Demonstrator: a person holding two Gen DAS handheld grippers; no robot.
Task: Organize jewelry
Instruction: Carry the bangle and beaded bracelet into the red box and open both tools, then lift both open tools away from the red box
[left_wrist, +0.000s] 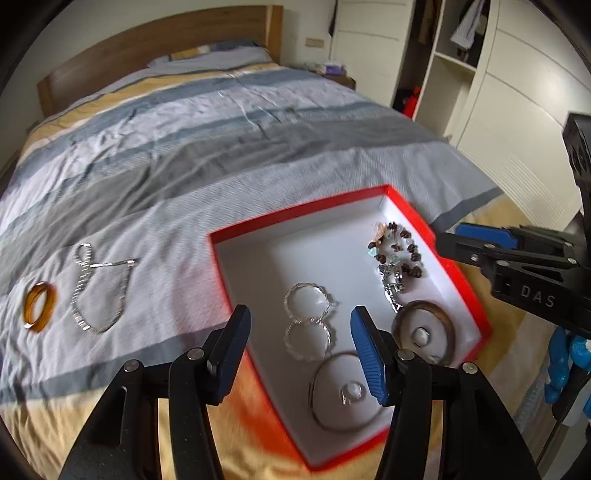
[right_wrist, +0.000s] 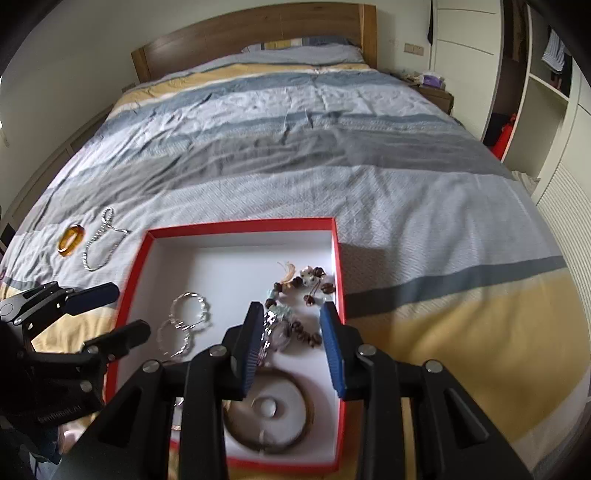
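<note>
Box: red-rimmed white box (right_wrist: 334, 258) lies on the striped bedspread (right_wrist: 406, 184) near the foot of the bed, holding twisted silver hoops (left_wrist: 308, 325), beaded strand (right_wrist: 306, 286), two bangles.
Still outside: amber ring (left_wrist: 38, 306) and silver chain (left_wrist: 99, 291) lie together on the cover, well left of the box.
Left gripper (left_wrist: 299, 343): jaws apart, nothing between the pads, above the hoops.
Right gripper (right_wrist: 291, 343): jaws apart, empty, over the beads and a silver piece.
Open room: wide bare bedspread beyond the box's far rim.
Left view only: a blue-gloved hand (left_wrist: 561, 369) at the right edge.
Right view only: the box's right wall and the bare cover beside it.
</note>
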